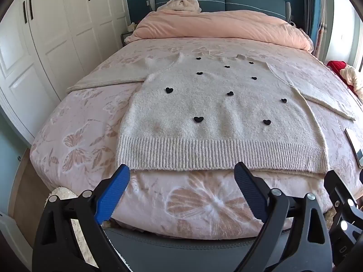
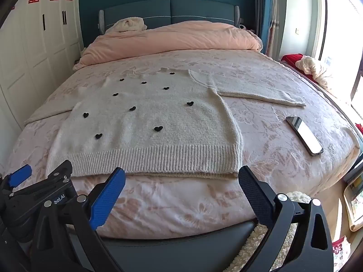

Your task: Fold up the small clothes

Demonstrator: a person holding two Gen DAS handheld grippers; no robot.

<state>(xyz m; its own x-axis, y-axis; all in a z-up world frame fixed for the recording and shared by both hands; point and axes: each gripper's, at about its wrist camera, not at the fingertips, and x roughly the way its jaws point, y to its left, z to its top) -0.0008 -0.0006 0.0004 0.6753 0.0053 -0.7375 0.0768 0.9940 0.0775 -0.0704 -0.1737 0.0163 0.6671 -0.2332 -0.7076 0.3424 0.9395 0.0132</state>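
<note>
While sweater (image 1: 217,113) lies flat just ahead of jaws | L gripper (image 1: 181,176) & R gripper (image 2: 181,179) spread wide, empty

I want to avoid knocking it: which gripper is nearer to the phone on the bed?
The right one. The right gripper hovers open before the sweater hem, with the phone ahead on its right. The left gripper, also open, is farther left, the phone at its view's right edge.
</note>
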